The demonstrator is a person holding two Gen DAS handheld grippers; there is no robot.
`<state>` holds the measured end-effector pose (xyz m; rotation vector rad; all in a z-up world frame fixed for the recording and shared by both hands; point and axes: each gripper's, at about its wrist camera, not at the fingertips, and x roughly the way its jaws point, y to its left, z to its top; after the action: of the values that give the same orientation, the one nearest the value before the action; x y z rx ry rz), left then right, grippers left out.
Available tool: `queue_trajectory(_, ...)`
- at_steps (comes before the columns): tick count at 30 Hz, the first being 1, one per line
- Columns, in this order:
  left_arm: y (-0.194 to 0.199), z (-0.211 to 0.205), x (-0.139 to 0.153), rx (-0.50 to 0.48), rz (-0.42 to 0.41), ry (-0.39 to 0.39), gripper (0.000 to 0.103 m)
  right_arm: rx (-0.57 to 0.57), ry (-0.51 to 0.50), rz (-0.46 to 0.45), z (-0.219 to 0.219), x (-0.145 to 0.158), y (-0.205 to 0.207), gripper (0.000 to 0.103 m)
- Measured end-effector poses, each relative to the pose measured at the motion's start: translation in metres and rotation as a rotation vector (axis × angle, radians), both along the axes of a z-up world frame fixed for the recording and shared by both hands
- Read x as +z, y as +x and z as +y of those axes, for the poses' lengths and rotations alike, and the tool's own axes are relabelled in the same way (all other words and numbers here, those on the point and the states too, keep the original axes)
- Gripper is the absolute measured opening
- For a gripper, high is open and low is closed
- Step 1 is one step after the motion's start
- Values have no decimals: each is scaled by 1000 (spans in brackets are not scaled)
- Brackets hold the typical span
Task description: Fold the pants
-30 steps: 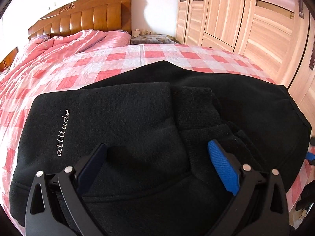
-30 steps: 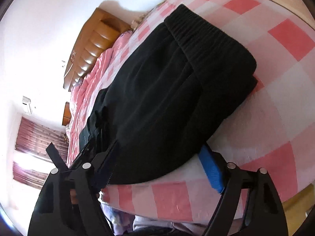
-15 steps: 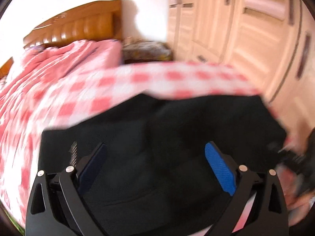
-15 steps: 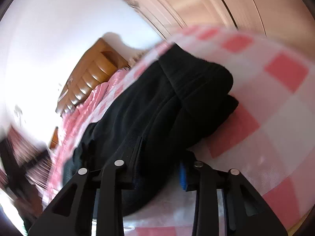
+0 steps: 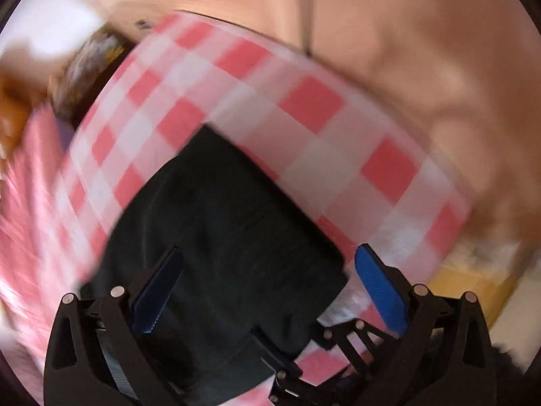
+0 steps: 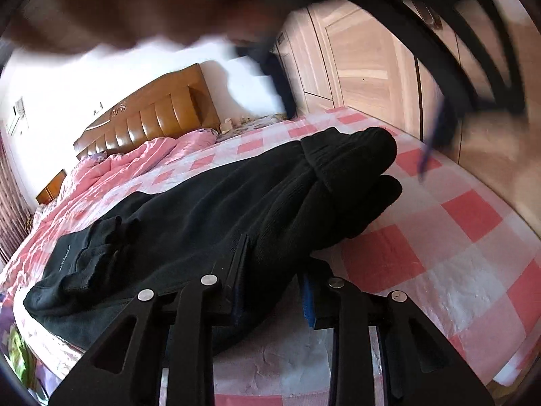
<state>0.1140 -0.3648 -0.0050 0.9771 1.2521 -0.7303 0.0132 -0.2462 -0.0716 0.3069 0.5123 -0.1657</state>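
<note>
The black fleece pants (image 6: 216, 203) lie folded on the pink checked bed sheet (image 6: 449, 237), waistband end toward the wardrobe. My right gripper (image 6: 274, 287) sits low at the near edge of the pants, its jaws closed in on a fold of the black fabric. My left gripper (image 5: 267, 287) is open and empty, held above the waistband end of the pants (image 5: 223, 223); the view is blurred. It also shows, blurred, in the right wrist view (image 6: 436, 135) over the bed. The right gripper's frame shows in the left wrist view (image 5: 324, 348).
A wooden headboard (image 6: 152, 118) and a crumpled pink quilt (image 6: 128, 162) lie at the far end of the bed. Wooden wardrobe doors (image 6: 358, 74) stand along the right side. The bed edge runs close to the right gripper.
My left gripper has lifted off the pants and swung right toward the waistband end. My right gripper has narrowed its jaws onto the pants' near edge.
</note>
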Motion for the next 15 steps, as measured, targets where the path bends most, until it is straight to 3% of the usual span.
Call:
queue_trajectory(3, -22, -26, -30, -108, -143, 218, 101, 9, -27, -13, 4, 4, 0, 28)
queue_trajectory(10, -18, -25, -84, -207, -300, 560, 101, 24, -116, -61, 21, 16, -2, 27)
queue_trajectory(12, -14, -19, -97, -243, -341, 625, 99, 28, -135, -57, 24, 18, -1, 27)
queue_trajectory(13, -13, -17, -98, -253, -352, 625, 91, 28, -131, -54, 23, 17, -1, 27)
queue_trajectory(14, -11, -15, -95, -250, -338, 607, 54, 37, -123, -49, 22, 17, -1, 28)
queue_trajectory(15, -10, -12, -90, -217, -262, 564, 31, 45, -118, -39, 22, 16, 0, 30)
